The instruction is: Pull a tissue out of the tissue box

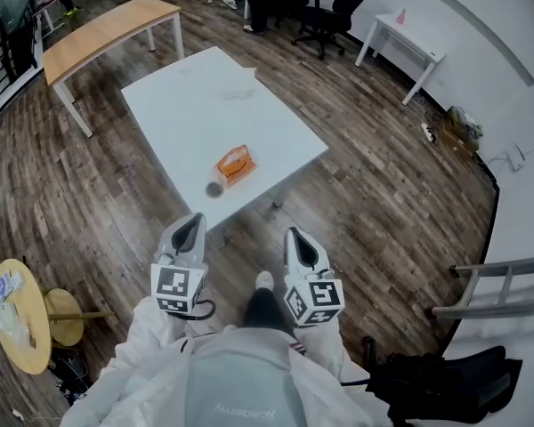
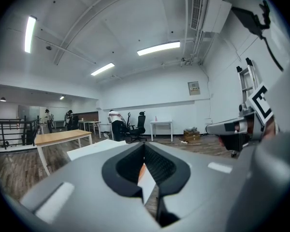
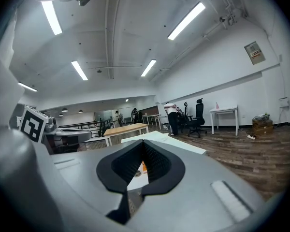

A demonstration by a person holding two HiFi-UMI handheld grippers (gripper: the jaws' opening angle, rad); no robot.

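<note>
An orange tissue box lies near the front edge of a white table, with a small dark round object just in front of it. My left gripper and right gripper are held side by side over the wooden floor, short of the table and pointing at it. Both are shut with nothing between the jaws. In the left gripper view a sliver of the orange box shows through the shut left gripper. The right gripper view shows the box the same way past the right gripper.
A wooden table stands at the far left, and a white desk and office chairs at the back. A round yellow side table is at my left. A ladder and a black bag are at my right.
</note>
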